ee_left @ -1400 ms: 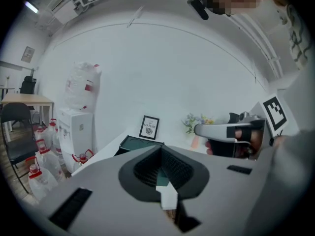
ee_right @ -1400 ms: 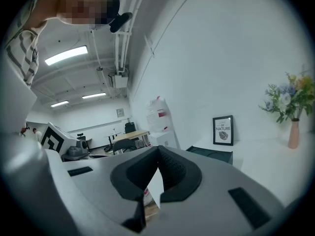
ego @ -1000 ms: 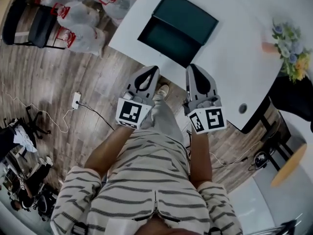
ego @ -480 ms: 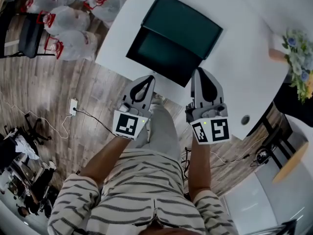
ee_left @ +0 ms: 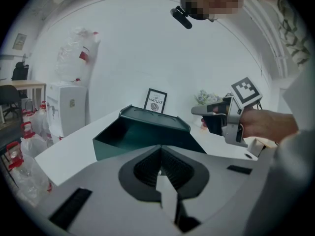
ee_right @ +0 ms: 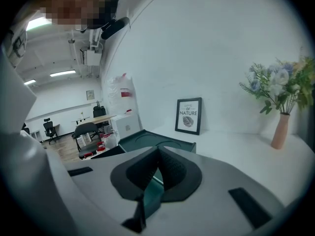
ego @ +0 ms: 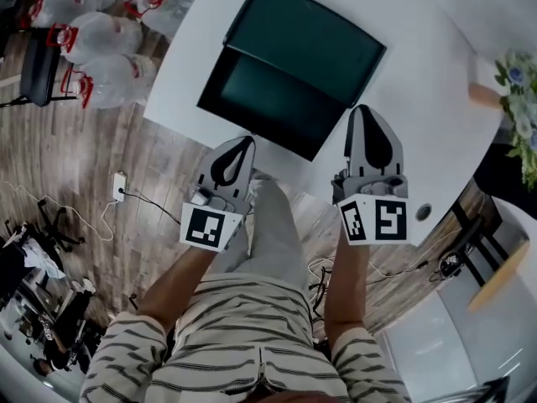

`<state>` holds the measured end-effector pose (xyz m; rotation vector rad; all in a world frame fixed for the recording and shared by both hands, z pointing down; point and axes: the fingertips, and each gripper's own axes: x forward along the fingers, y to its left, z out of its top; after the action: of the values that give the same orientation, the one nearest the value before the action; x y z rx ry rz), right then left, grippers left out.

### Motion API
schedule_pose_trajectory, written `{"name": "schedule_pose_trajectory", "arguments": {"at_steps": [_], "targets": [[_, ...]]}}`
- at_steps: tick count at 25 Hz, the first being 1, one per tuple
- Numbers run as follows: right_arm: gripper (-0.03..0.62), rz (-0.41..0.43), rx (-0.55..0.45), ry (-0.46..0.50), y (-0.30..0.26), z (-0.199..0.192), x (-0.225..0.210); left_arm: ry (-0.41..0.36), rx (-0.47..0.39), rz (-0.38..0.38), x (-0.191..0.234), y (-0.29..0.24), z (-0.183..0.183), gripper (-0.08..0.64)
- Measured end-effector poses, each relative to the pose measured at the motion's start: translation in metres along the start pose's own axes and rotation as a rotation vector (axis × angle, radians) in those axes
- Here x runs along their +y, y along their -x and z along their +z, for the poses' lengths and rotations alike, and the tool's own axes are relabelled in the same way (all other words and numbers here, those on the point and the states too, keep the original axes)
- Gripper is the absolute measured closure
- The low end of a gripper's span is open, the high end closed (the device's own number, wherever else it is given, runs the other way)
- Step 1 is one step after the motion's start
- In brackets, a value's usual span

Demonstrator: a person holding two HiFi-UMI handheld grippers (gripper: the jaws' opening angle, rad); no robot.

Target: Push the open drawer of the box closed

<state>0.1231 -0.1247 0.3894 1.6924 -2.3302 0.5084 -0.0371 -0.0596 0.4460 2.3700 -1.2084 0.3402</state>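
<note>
1. Person: a striped shirt [ego: 243, 334] fills the nearest part of the head view. Both forearms reach forward, and each hand holds one gripper.
2. Left gripper [ego: 242, 143]: the jaws are pressed together at the tips with nothing between them, as the left gripper view confirms [ee_left: 160, 150]. The tips lie at the near edge of the white table [ego: 419, 133], just beside the drawer's front wall. Contact with that wall cannot be confirmed.
3. Right gripper [ego: 367, 112]: the jaws meet at the tips and hold nothing [ee_right: 158, 152]. This gripper is above the table, just beside the box's right side. It reaches further forward than the left gripper.
4. Drawer [ego: 268, 99]: dark green, pulled out of the box toward the person. Its inside is exposed and its front wall lies close to the near table edge.
5. Box [ego: 306, 36]: dark green, resting on the table directly behind the drawer, between the two grippers' lines of reach.
6. Framed picture [ee_left: 156, 101]: upright on the table behind the box, against the white wall.
7. Vase of flowers [ee_right: 280, 127]: on the table to the right, well apart from the box.
8. Floor, left of the table: white plastic bags [ego: 109, 36] on wood planks.
</note>
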Motion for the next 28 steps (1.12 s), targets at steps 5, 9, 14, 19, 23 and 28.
{"name": "schedule_pose_trajectory", "arguments": {"at_steps": [5, 9, 14, 19, 23, 28], "targets": [[0.549, 0.004, 0.008, -0.043, -0.009, -0.008, -0.014, -0.010, -0.007, -0.006, -0.001, -0.005, -0.002, 0.560], [0.548, -0.016, 0.016, -0.059, -0.012, -0.015, -0.021, -0.006, -0.007, 0.003, 0.002, -0.006, -0.005, 0.560], [0.511, -0.033, 0.036, -0.095, -0.016, -0.027, -0.029, -0.024, -0.003, 0.001, 0.004, -0.003, -0.012, 0.560], [0.512, -0.021, 0.021, -0.164, -0.022, -0.030, -0.033, -0.016, 0.001, -0.014, -0.002, -0.002, -0.014, 0.560], [0.511, -0.034, 0.039, -0.226, -0.028, -0.037, -0.039, -0.005, 0.012, -0.012, 0.000, -0.001, -0.020, 0.560], [0.516, -0.027, 0.043, -0.294, -0.032, -0.041, -0.039, -0.019, 0.023, -0.006, 0.006, 0.000, -0.025, 0.560]]}}
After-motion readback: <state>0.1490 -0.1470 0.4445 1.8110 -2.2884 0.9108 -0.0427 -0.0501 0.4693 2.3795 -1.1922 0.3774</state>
